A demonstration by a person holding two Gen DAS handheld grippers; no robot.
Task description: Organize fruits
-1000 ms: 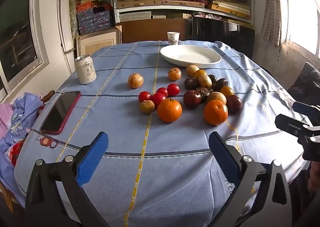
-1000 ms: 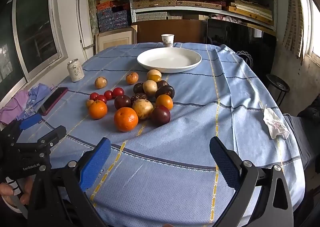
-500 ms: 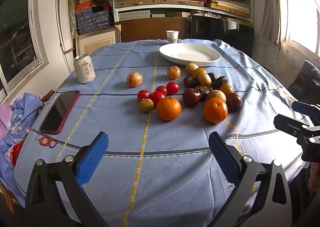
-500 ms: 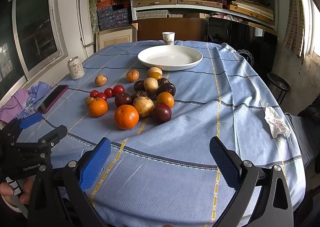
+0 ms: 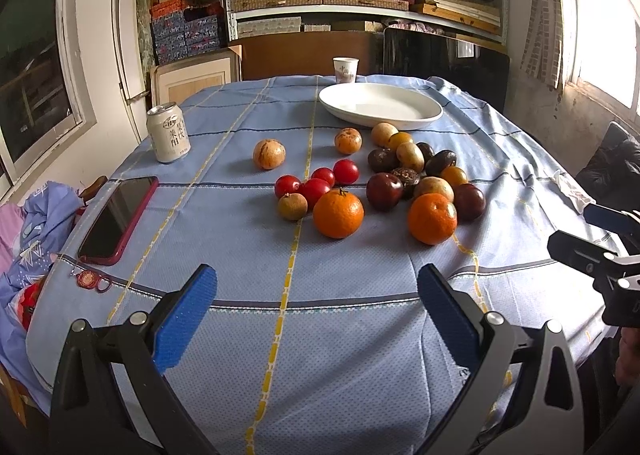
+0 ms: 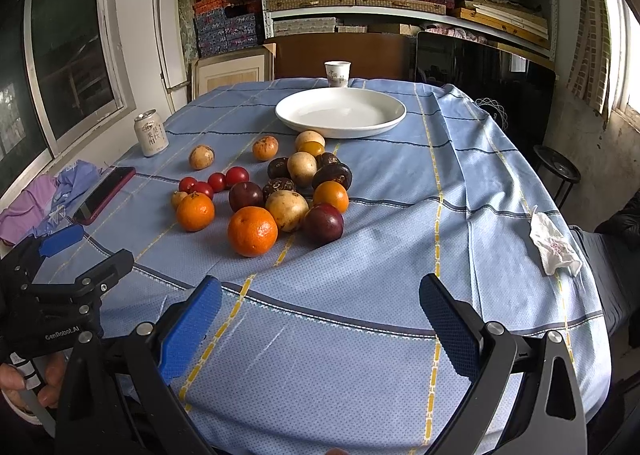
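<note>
Several fruits lie loose on a blue tablecloth. Two oranges sit nearest: one [image 5: 338, 213] [image 6: 195, 211] on the left, another [image 5: 431, 218] [image 6: 252, 231] to its right. Behind them are red tomatoes [image 5: 316, 183] [image 6: 218, 181], dark plums [image 5: 384, 191] [image 6: 324, 223] and yellow-brown fruits [image 6: 287, 210]. An empty white plate [image 5: 380, 106] [image 6: 340, 113] stands beyond the pile. My left gripper [image 5: 316, 315] hovers open over the near table edge, well short of the fruit. My right gripper [image 6: 320, 321] is open too, empty, to the right of the left one.
A drink can [image 5: 167, 133] [image 6: 151, 133] and a phone in a red case [image 5: 118, 215] [image 6: 104, 195] lie at the left. A paper cup [image 5: 345, 69] [image 6: 337, 73] stands behind the plate. A crumpled tissue [image 6: 554, 245] lies at the right edge. Shelves of boxes fill the back wall.
Both grippers have crept slightly forward toward the fruit; the fruit appears a little higher in the views. Neither gripper has changed its opening.
</note>
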